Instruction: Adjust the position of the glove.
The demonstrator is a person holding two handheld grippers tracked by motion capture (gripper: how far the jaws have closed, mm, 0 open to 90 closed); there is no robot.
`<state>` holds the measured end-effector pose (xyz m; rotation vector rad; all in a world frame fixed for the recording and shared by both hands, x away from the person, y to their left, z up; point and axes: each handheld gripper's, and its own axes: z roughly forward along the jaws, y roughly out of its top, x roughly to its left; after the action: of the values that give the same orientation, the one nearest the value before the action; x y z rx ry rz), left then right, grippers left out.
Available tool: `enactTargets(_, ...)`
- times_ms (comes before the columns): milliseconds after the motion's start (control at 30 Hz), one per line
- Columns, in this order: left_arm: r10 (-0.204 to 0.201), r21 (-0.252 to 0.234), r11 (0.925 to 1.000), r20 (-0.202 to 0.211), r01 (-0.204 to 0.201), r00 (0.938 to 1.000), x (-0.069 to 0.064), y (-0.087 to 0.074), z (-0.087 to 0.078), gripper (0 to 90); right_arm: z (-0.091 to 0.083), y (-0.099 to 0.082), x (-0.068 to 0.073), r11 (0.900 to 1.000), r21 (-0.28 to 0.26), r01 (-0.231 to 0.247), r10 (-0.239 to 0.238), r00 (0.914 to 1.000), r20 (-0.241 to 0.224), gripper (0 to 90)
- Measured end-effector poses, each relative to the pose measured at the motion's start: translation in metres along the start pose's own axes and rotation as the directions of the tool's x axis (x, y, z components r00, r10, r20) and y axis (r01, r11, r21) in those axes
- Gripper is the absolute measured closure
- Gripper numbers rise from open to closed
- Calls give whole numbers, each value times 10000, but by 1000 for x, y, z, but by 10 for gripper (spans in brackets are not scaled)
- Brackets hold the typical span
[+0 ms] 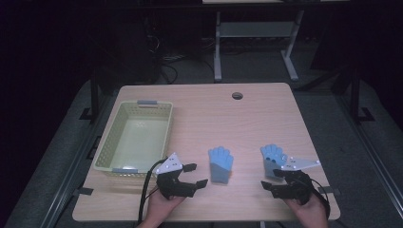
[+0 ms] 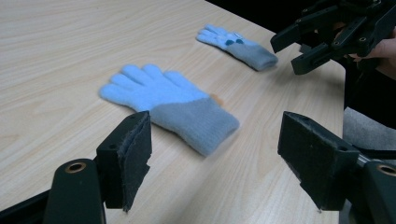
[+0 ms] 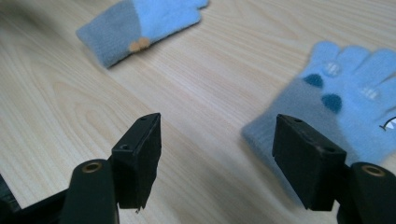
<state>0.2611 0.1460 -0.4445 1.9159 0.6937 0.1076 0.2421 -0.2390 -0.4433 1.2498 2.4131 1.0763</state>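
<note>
Two blue-and-grey knitted gloves lie flat on the wooden table (image 1: 266,114), each near one gripper.

Item: left glove (image 1: 221,164). Plain light-blue fingers, grey cuff with a small orange tag. It lies just ahead of the left gripper's fingers and a little off to their right in the high view, not touching them. In the left gripper view the cuff end sits between and just beyond the two pads, apart from both.

Item: right glove (image 1: 273,158). Light-blue fingers with dark and white patches, grey cuff. Its cuff lies close in front of the right gripper's fingers; in the right gripper view it is just beyond the right-hand pad, with no contact to be seen.

Item: left gripper (image 1: 192,175). Held in the person's left hand, jaws spread wide, nothing between the pads.

Item: right gripper (image 1: 271,178). Held in the person's right hand, jaws spread wide, nothing gripped.

Item: pale yellow basket (image 1: 105,147). Stands beyond and to the left of the left gripper's fingers, well apart from the gloves.
</note>
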Motion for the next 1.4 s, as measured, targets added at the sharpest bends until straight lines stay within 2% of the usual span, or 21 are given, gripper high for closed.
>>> enactTargets(133,-89,-88,9999,-13,89,10000,0,0,-1,256,-1,0,-2,9999,-125,-30,30,10000,11,314)
enactTargets(367,26,-112,9999,-97,-27,9999,-1,0,-3,257,-3,3,-4,9993,-319,-177,179,9998,51,300)
enactTargets(500,95,-96,9999,-82,-96,9999,-4,0,-4,257,-4,8,-10,9981,-472,-393,388,9992,-99,288)
enactTargets(667,110,-105,9999,-38,-110,9999,-4,-1,-5,257,-7,16,-16,9974,-574,-428,430,9991,20,286)
enactTargets(800,83,-187,9998,-83,-84,9999,-4,0,-6,257,-9,21,-21,9979,-501,-400,406,9991,113,285)
enactTargets(933,11,-206,9998,-125,-14,9999,-4,-2,-6,257,-13,30,-30,9974,-376,-617,623,9979,154,281)
enactTargets(1400,177,-149,9997,-95,-178,9998,-6,-1,-3,257,-17,57,-52,9965,419,-724,709,9968,368,287)
